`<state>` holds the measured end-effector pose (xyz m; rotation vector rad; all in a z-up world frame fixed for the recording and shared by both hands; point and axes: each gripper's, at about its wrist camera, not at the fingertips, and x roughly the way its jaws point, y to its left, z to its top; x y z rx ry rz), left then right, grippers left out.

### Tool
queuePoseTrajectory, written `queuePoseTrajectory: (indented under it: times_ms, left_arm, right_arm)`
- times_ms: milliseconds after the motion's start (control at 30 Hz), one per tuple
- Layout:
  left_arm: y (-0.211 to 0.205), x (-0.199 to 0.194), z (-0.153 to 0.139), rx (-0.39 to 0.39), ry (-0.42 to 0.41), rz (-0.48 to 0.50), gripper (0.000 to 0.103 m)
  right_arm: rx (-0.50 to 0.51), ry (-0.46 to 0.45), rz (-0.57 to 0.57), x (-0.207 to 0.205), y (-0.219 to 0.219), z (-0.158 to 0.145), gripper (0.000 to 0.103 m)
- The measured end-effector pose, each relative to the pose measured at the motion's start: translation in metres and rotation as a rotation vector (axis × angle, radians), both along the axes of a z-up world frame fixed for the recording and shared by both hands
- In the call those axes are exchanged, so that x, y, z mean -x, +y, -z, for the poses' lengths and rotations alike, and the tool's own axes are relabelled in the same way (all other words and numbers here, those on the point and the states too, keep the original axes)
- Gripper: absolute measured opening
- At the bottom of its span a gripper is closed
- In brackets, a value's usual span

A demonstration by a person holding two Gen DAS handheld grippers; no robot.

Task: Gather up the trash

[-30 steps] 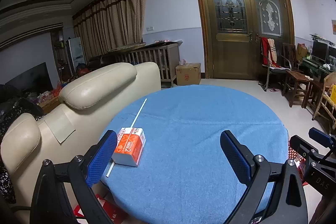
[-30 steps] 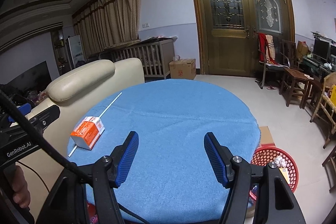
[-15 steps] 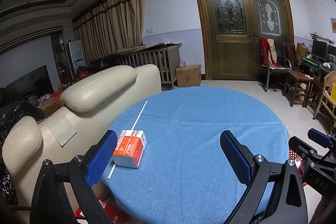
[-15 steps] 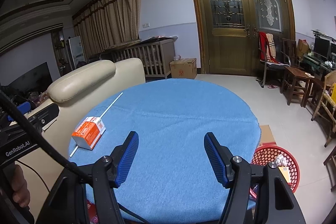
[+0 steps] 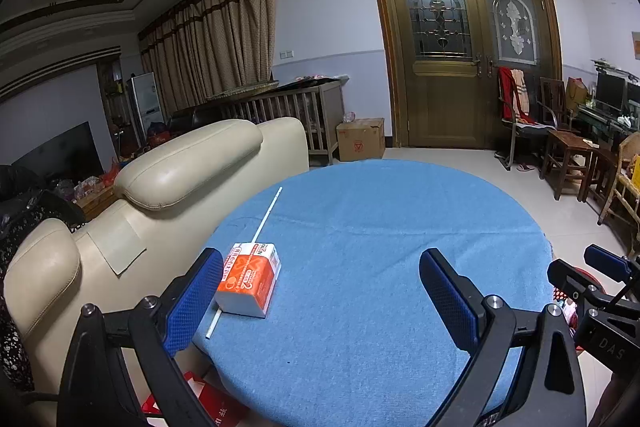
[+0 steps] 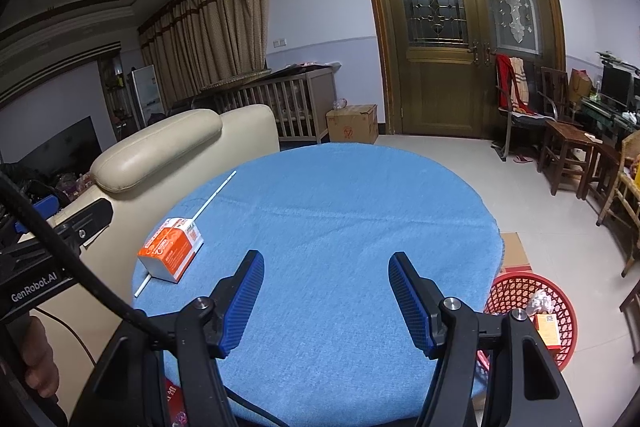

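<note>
Lying near the left edge of the surface, the orange carton rests on a thin white straw — light, crushable, best pinched across its sides. Left claw and right claw are held open, empty.

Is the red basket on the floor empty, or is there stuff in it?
Not empty. The red basket beside the table holds a crumpled wrapper and an orange box.
</note>
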<state>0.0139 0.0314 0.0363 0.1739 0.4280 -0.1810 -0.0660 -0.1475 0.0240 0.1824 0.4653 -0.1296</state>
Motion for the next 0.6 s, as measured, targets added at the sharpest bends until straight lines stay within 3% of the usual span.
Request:
queuePoseTrajectory:
  times_ms: [467,600]
  left_arm:
    - [-0.012,-0.022,0.011,-0.004,0.039,0.008,0.098]
    - [-0.025,-0.043,0.031,-0.001,0.07,0.024,0.098]
  right_arm:
    - [-0.013,0.053,-0.006,-0.026,-0.01,0.013,0.068]
    - [-0.022,0.056,-0.008,-0.042,-0.024,0.025,0.068]
